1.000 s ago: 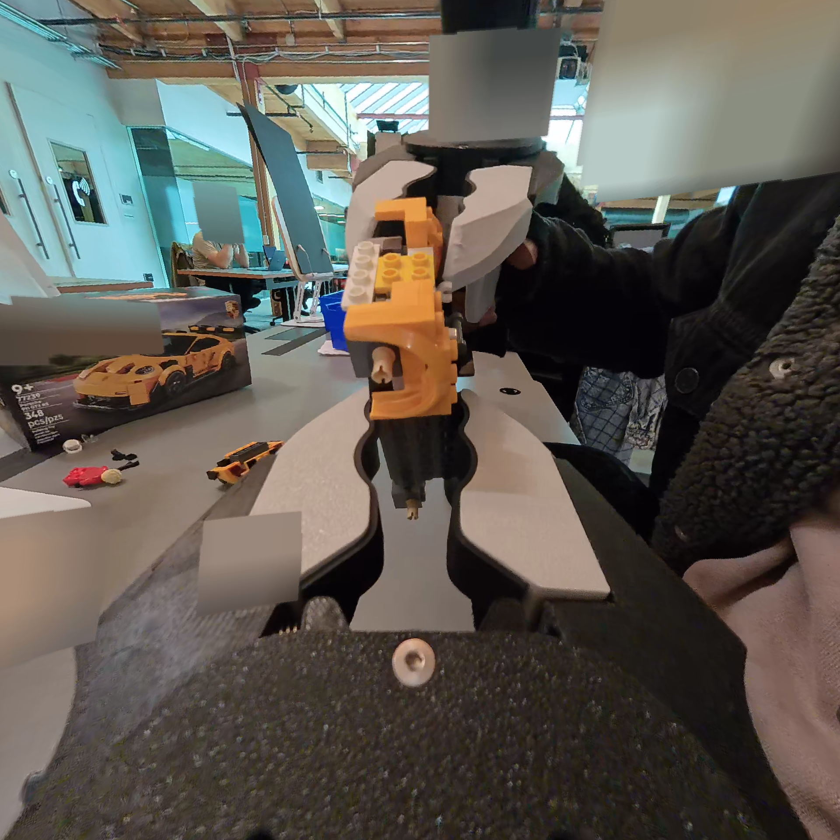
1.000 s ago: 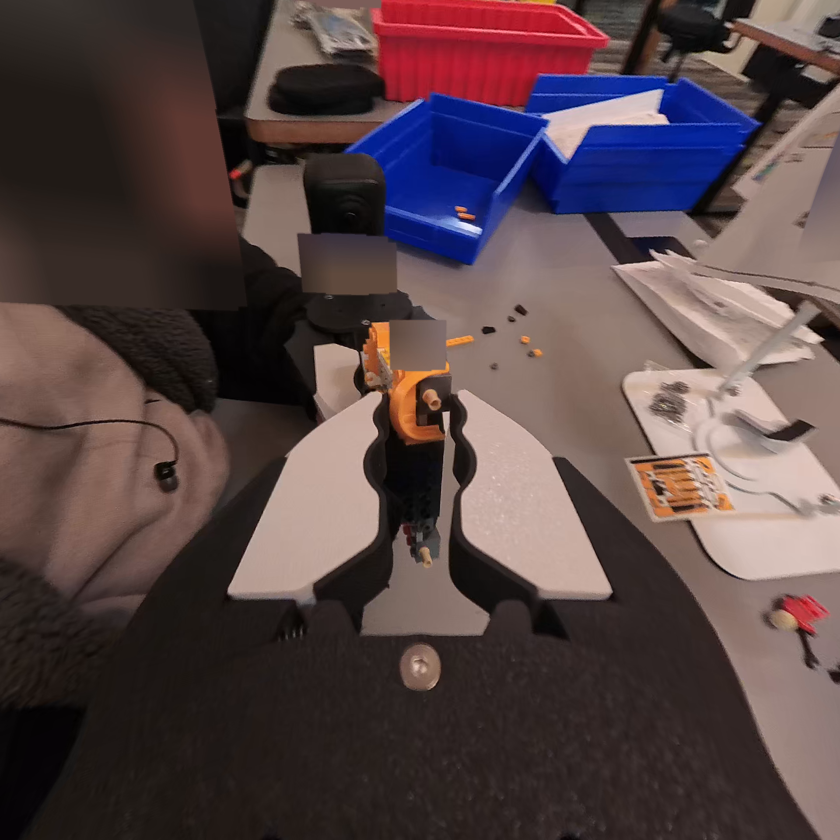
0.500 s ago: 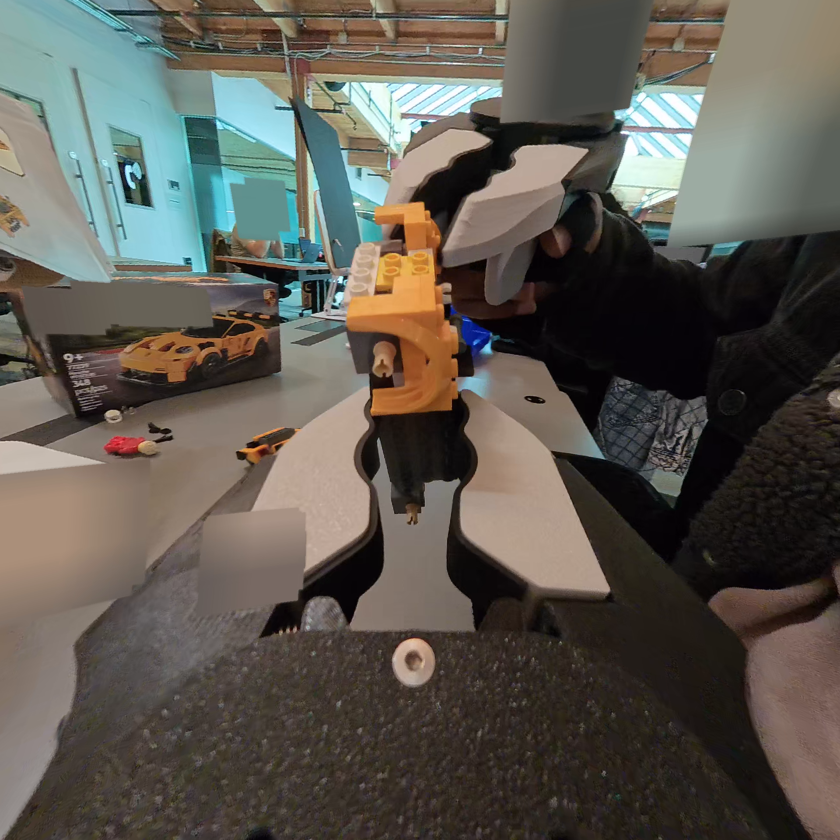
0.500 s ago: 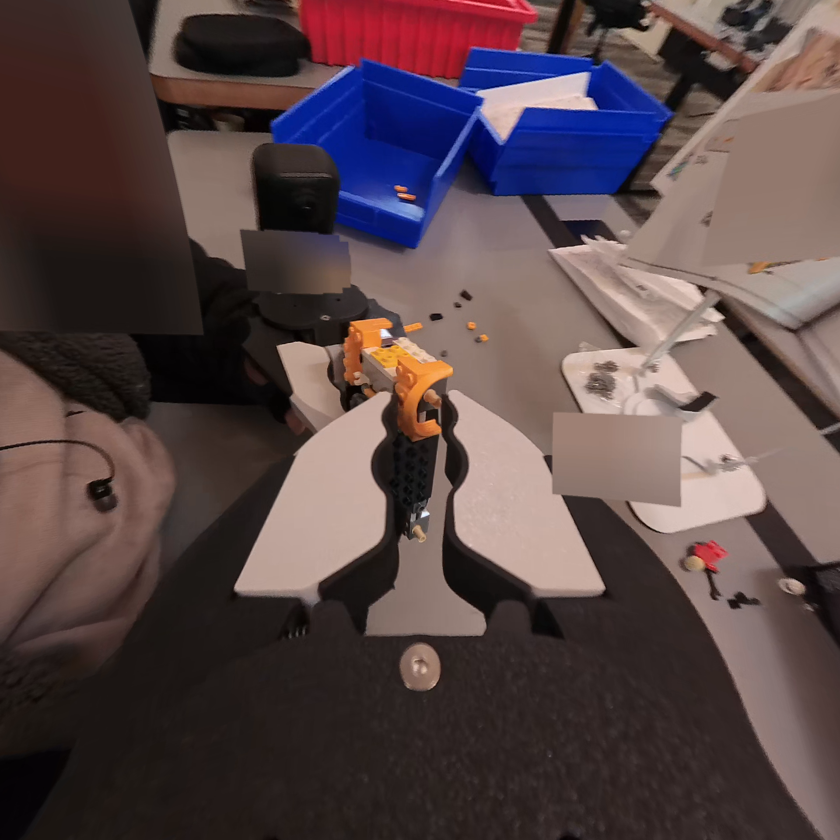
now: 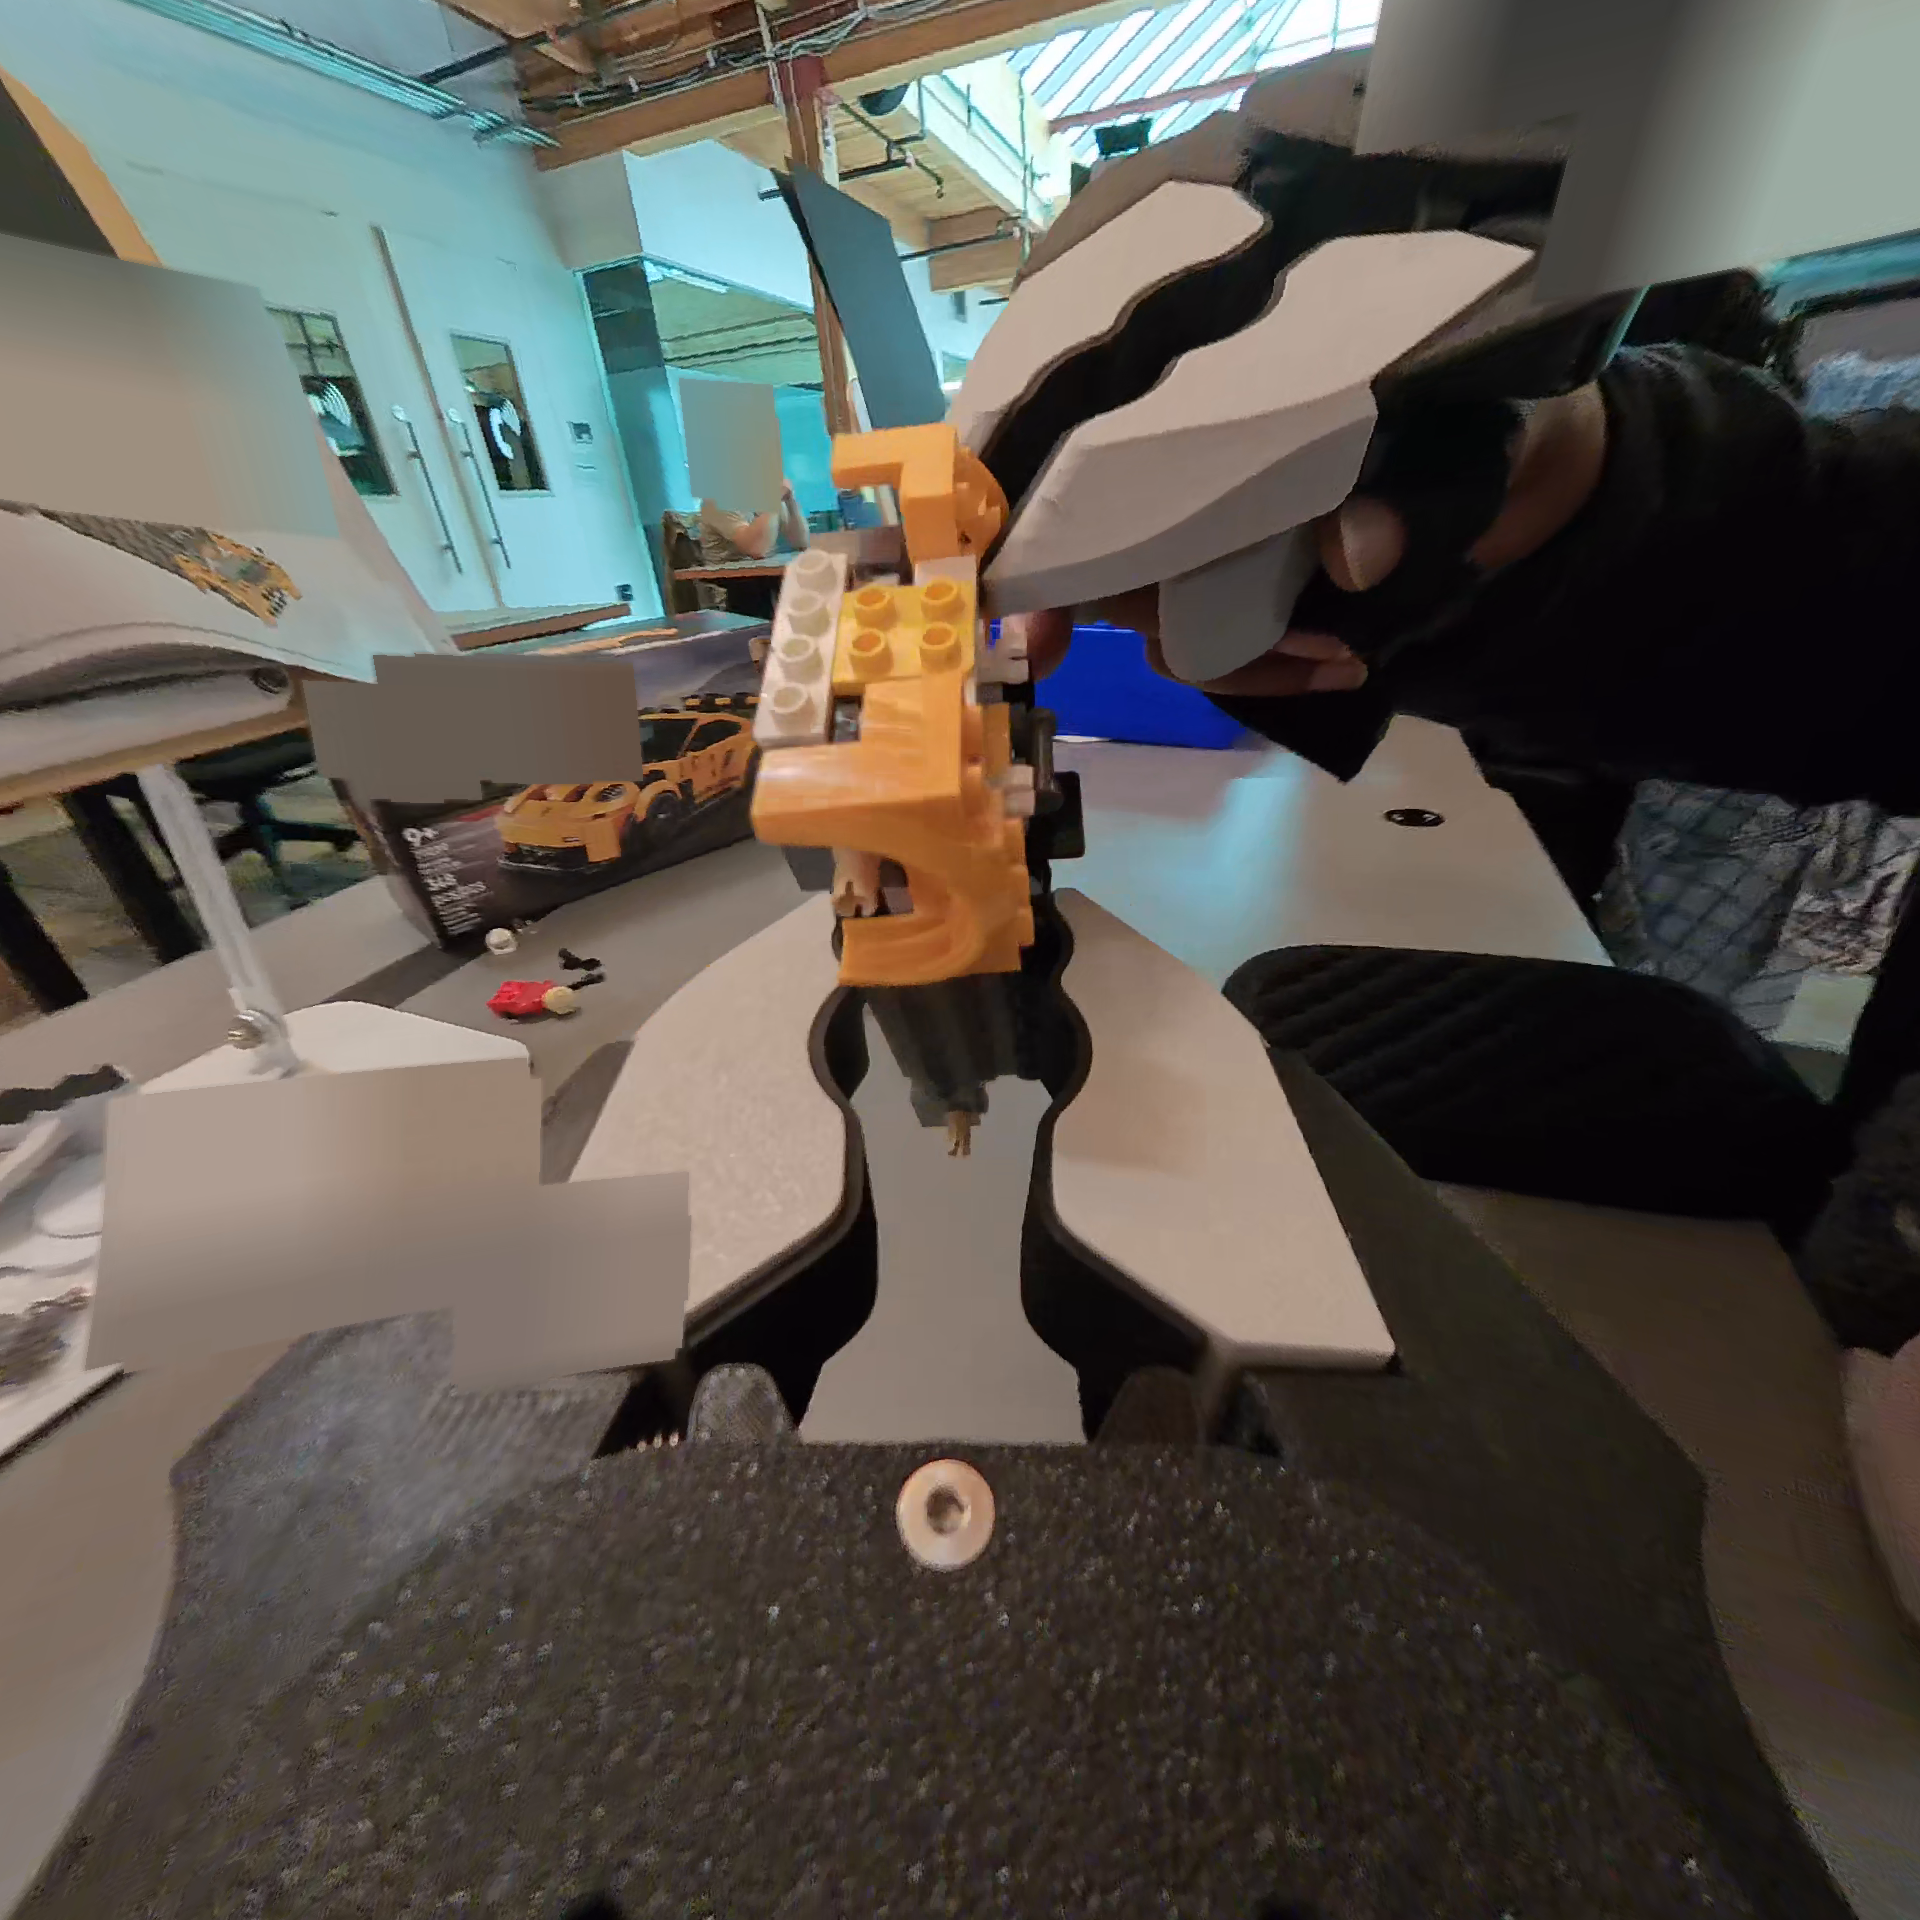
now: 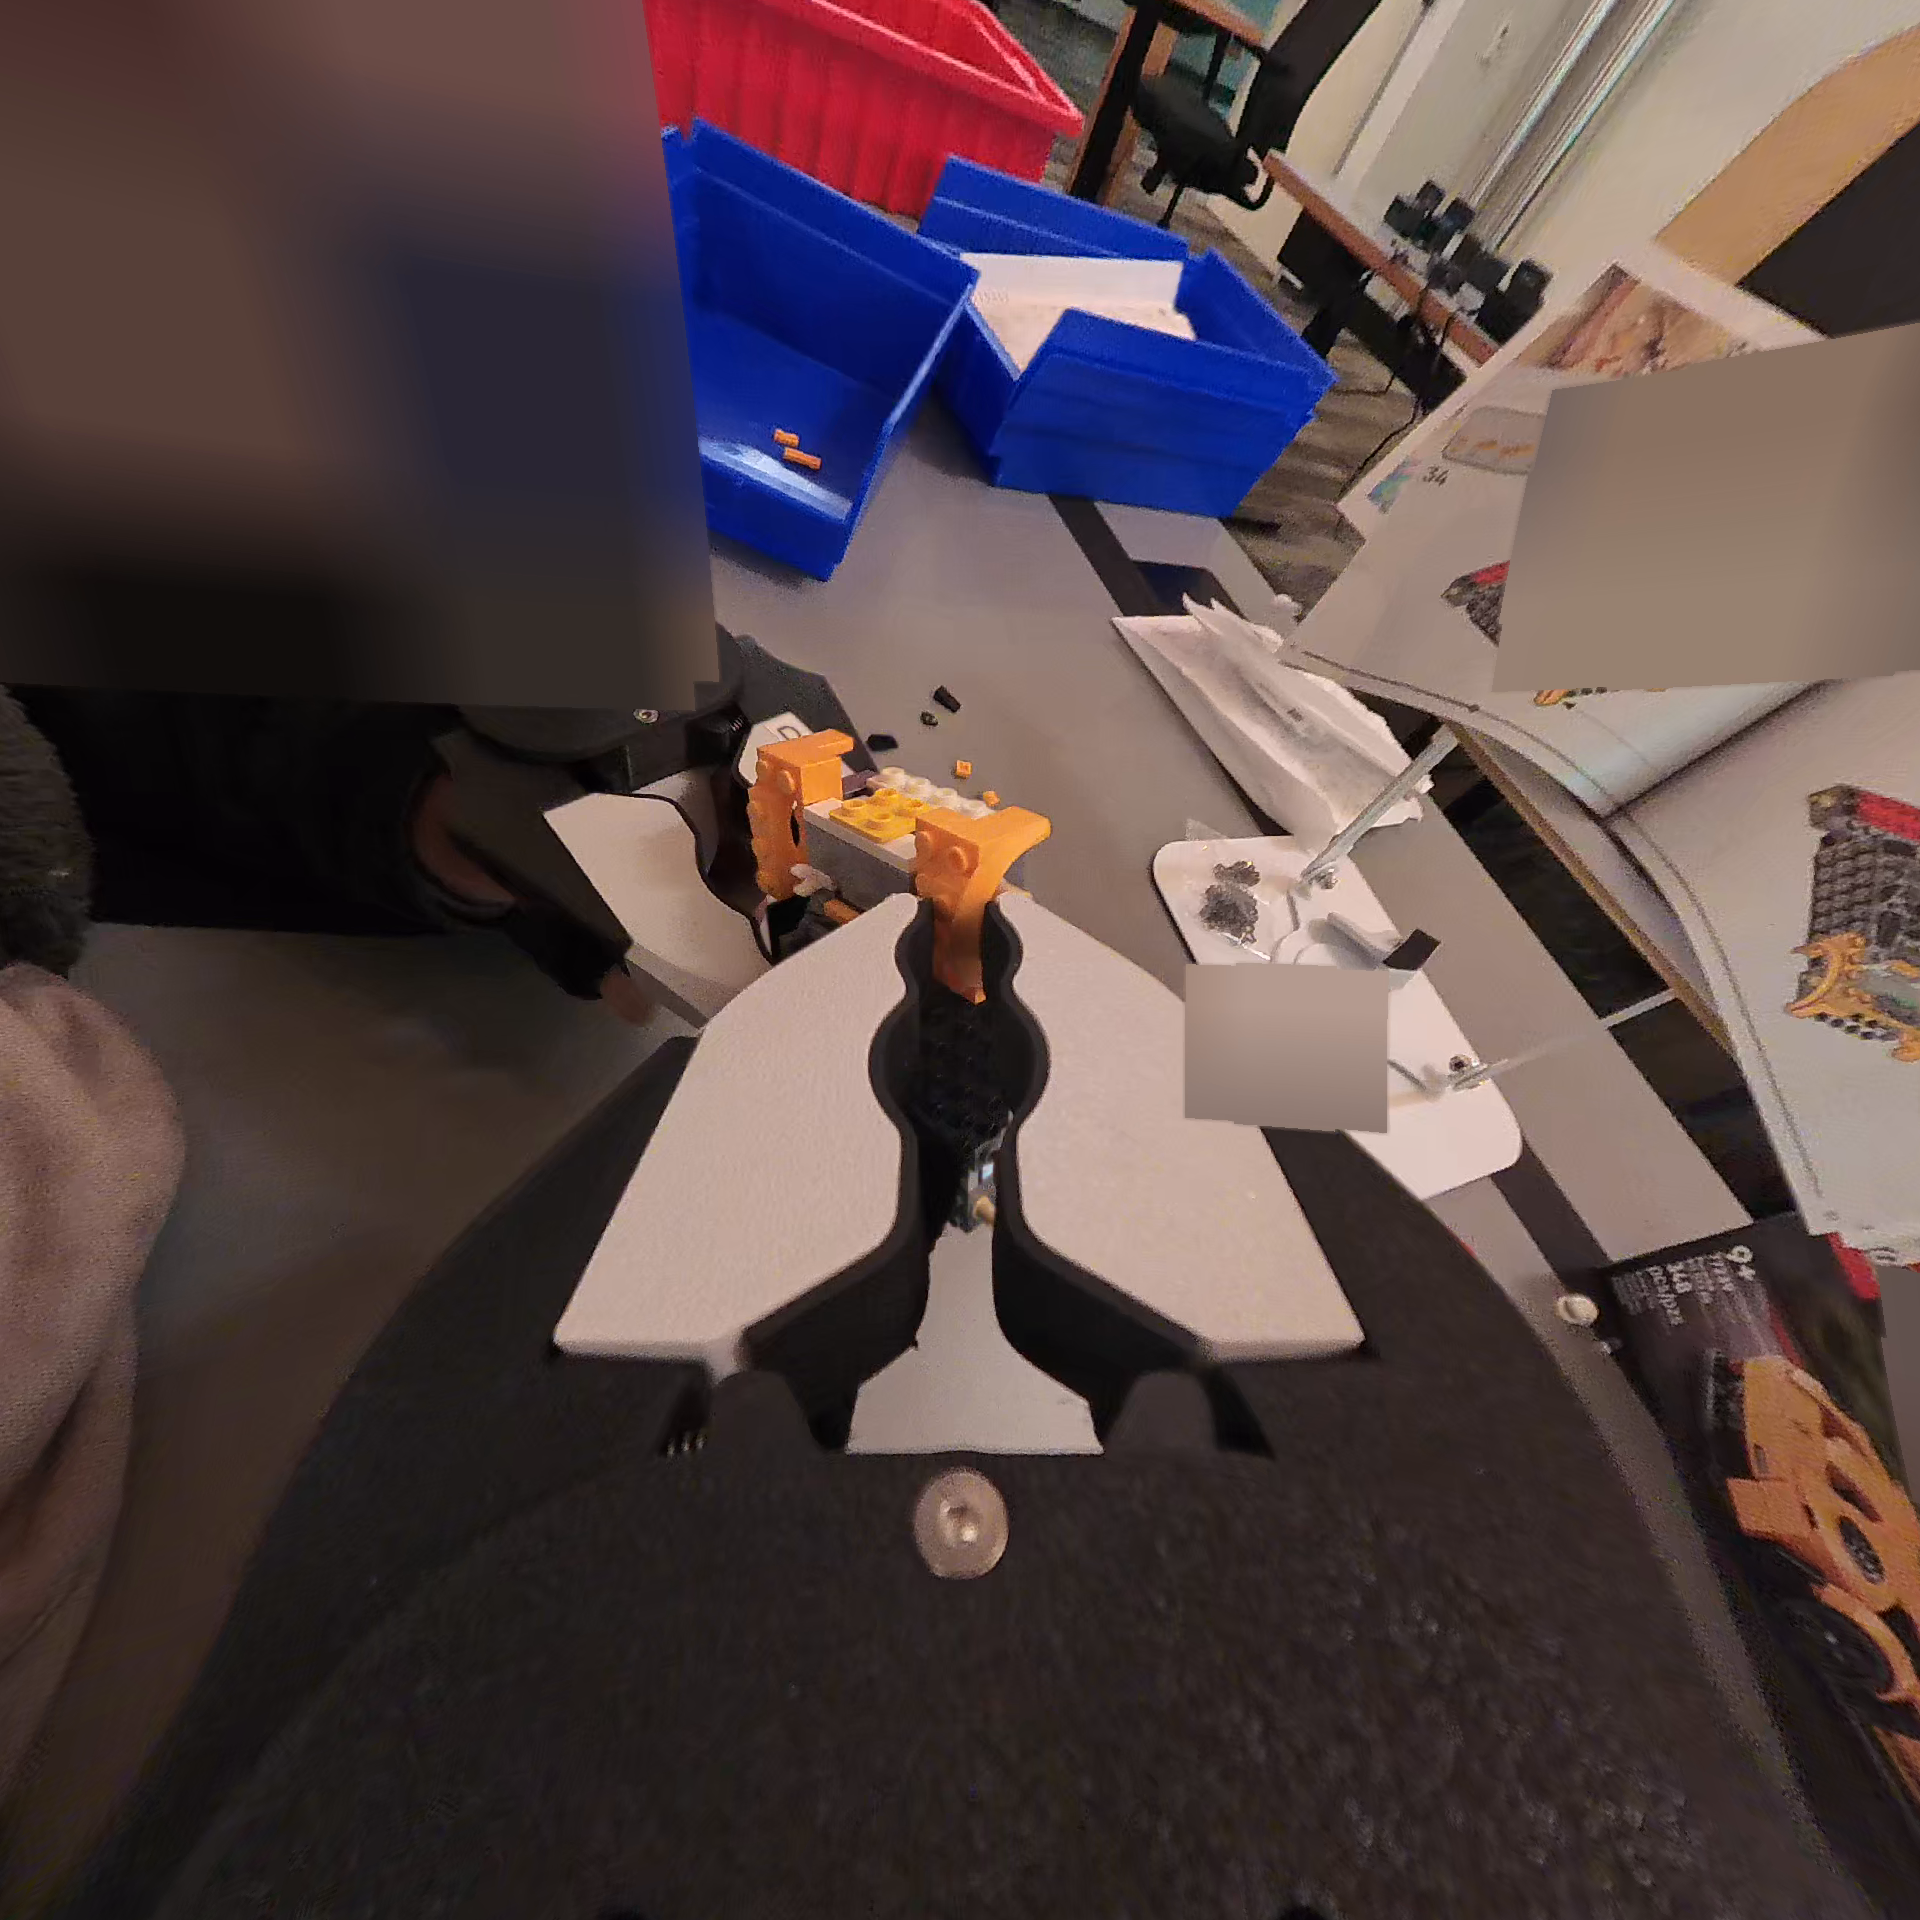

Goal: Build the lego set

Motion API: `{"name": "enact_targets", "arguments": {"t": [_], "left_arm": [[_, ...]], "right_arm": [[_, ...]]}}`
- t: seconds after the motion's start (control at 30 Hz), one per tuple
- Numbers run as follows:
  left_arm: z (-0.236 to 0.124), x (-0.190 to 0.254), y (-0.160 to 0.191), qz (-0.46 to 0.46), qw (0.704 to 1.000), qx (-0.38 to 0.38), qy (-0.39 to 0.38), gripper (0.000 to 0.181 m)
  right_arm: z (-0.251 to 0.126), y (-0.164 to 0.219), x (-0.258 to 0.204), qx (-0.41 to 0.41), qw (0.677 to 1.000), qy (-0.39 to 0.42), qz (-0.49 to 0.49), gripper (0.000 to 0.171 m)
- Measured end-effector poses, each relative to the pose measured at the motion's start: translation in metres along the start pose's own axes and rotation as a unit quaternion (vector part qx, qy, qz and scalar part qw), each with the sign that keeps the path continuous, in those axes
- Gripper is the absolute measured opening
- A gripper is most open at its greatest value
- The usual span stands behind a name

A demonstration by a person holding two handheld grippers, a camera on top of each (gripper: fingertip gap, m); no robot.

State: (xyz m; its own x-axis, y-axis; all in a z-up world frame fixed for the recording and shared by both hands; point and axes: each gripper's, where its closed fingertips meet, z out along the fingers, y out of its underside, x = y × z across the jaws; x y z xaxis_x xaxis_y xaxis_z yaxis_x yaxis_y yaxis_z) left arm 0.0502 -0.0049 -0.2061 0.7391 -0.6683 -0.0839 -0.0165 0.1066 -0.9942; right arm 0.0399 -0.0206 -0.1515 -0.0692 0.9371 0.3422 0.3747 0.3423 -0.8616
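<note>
A partly built lego car [image 5: 894, 790], orange arches on a black chassis with white and yellow bricks on top, is held in the air over the grey table [image 5: 1299, 831]. My left gripper [image 5: 951, 935] is shut on its near black end. My right gripper [image 5: 997, 520] comes in from the upper right, jaws nearly together at the far orange end. In the right wrist view the right gripper [image 6: 961, 914] is shut on the car [image 6: 894, 821] at an orange arch and the black chassis. The left gripper [image 6: 758, 894] holds the other end from the left.
The set's box [image 5: 582, 821] and a small red piece [image 5: 525, 997] lie on the table at left. Two blue bins [image 6: 821, 343] and a red bin [image 6: 862, 94] stand behind. An open instruction booklet [image 6: 1558, 623] on a white stand [image 6: 1351, 1039] is at right. Small loose pieces [image 6: 940, 707] lie nearby. My left tips are roughly 30 cm from the small red piece [image 5: 525, 997].
Both grippers have kept hold of the car and turned it. In the left wrist view the right gripper has swung from straight above to the upper right. The right wrist view has panned right.
</note>
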Motion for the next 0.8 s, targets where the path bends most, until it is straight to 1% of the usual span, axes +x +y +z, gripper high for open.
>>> {"name": "enact_targets", "arguments": {"t": [0.37,0.63,0.8], "left_arm": [[-0.002,-0.0024,-0.0001,0.1,0.994,-0.031,-0.038,0.03],[-0.0036,-0.005,0.0014,0.164,0.983,-0.053,-0.057,0.03],[-0.004,-0.0075,-0.0019,0.183,0.98,-0.046,-0.061,0.03]], "right_arm": [[-0.005,0.0011,-0.0024,0.05,0.998,0.045,-0.016,0.009],[-0.0061,0.0037,-0.0029,0.081,0.995,0.053,-0.013,0.009],[-0.0084,0.0024,-0.0051,0.101,0.993,0.053,-0.033,0.008]]}}
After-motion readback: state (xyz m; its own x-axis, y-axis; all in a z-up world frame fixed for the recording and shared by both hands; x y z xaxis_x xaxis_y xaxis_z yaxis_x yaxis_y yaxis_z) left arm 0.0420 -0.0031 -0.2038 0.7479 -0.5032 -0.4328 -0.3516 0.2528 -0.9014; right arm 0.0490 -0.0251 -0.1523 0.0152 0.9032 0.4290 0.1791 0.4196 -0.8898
